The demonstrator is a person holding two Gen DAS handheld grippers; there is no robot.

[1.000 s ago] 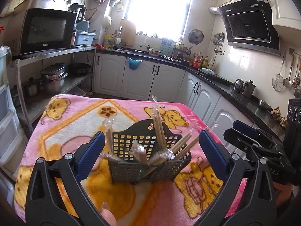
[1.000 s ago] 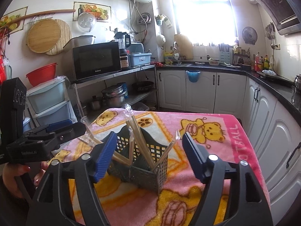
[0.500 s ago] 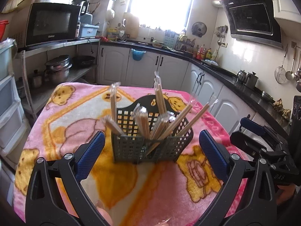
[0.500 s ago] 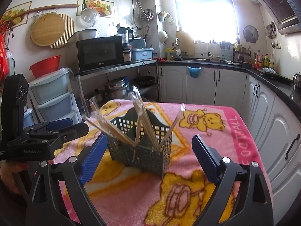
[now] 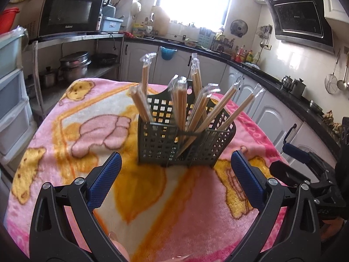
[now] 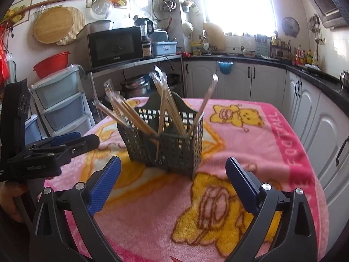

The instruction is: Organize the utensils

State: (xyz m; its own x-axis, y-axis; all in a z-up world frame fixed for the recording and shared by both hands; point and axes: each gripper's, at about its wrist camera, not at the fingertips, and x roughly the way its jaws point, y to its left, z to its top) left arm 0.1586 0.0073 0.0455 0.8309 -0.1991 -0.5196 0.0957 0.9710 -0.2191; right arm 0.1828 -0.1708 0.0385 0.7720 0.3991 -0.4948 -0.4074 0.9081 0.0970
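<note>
Claws, left (image 5: 175, 181) and right (image 6: 173, 183), both wide open, empty; range hood (image 5: 298, 18) only in left view.

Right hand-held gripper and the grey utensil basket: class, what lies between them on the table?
Nothing but bare pink bear-print blanket lies between the open right hand-held gripper and the utensil basket, as the right wrist view shows.

Home kitchen: microwave (image 5: 69, 13), range hood (image 5: 298, 15), cabinets (image 6: 268, 80).

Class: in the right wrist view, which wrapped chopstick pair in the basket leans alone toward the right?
The wrapped chopstick pair at the basket's right corner; the others lean left or stand bunched mid-basket.
</note>
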